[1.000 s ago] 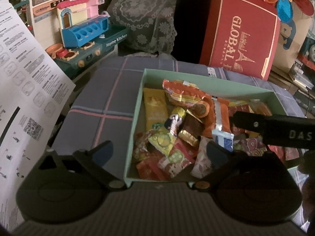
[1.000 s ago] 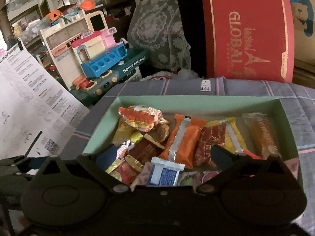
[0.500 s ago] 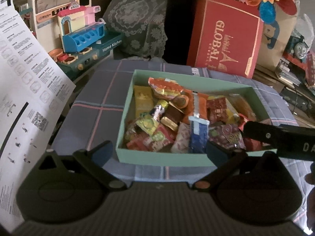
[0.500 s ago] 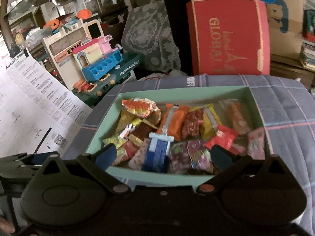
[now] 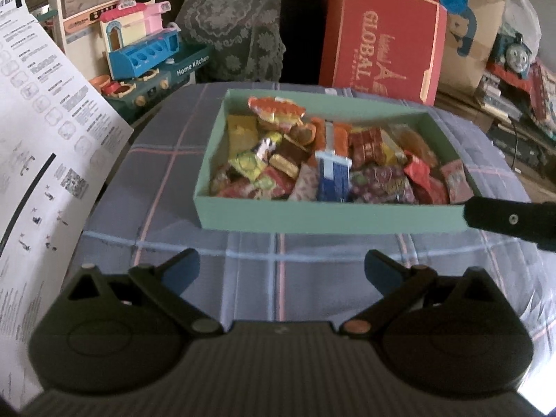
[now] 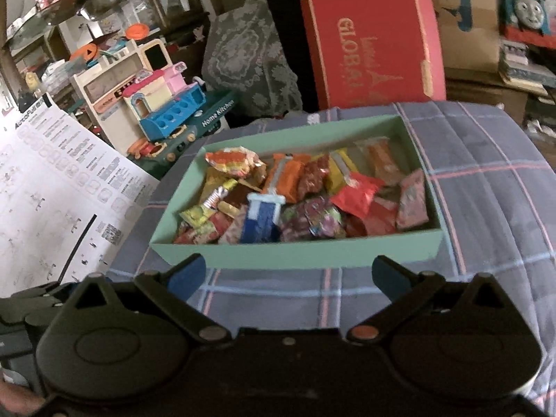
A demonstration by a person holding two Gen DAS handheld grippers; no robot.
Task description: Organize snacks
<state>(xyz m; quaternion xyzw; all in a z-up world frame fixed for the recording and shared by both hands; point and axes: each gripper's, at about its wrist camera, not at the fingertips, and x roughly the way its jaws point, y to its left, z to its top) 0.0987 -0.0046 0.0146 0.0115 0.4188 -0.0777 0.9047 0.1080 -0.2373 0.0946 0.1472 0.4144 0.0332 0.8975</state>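
Snacks point(image 5: 333, 170) blurred, box point(image 5: 312, 213) near wall hiding some

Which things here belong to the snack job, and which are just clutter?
Job: green box, snack packets, blue wrapper.
Clutter: toy kitchen, red gift box, printed sheet, lace cloth, toy train.

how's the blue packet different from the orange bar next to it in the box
The blue packet lies nearer the box's front wall; the orange bar lies further back, toward the middle. The blue packet has a pale blue sealed end; the orange bar has a silvery stripe down its length. Both lie lengthwise in the green box, untouched by either gripper.
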